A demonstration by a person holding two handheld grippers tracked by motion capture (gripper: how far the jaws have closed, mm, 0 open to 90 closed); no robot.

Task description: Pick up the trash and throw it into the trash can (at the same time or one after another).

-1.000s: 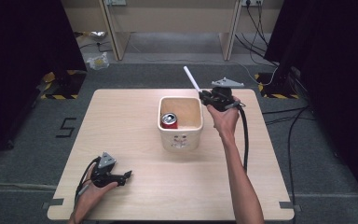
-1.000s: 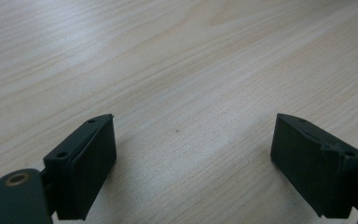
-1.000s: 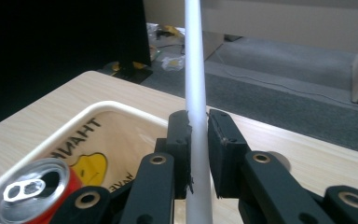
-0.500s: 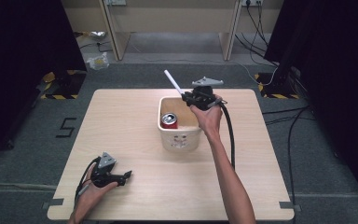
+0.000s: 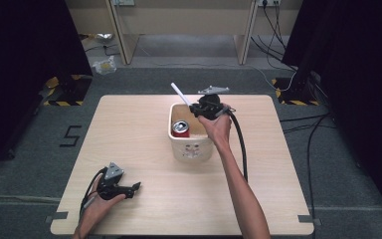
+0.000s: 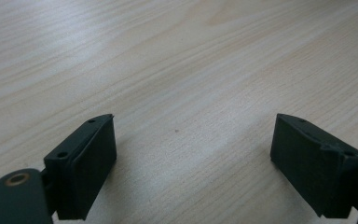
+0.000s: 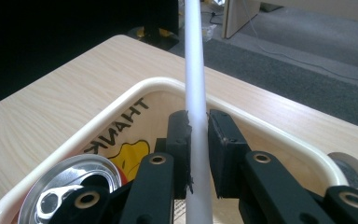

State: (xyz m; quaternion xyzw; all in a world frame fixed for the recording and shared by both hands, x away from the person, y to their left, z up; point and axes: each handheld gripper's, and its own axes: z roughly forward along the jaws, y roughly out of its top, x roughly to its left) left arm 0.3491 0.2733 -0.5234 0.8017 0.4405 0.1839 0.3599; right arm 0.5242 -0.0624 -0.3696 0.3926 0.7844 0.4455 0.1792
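A cream bin (image 5: 194,149) stands mid-table with a red drink can (image 5: 181,128) upright in its left part. My right gripper (image 5: 194,106) hovers over the bin's far right rim, shut on a white tube (image 5: 179,93) that slants up and to the left. In the right gripper view the pads clamp the tube (image 7: 195,70) at my right gripper (image 7: 197,135), above the bin's rim (image 7: 135,91) and the opened can (image 7: 70,191). Near the front left corner my left gripper (image 5: 133,189) rests in a hand on the table. It stands open (image 6: 193,140) over bare wood, holding nothing.
The wooden table (image 5: 129,129) has free room left and right of the bin. A small pale round object (image 7: 352,169) lies just beyond the bin's rim. The right gripper's black cable (image 5: 239,139) trails along the forearm. Desk legs and cables stand on the floor behind.
My right gripper has carried the white tube leftward from beside the bin's far right corner to over the bin's rim. The left gripper has stayed put.
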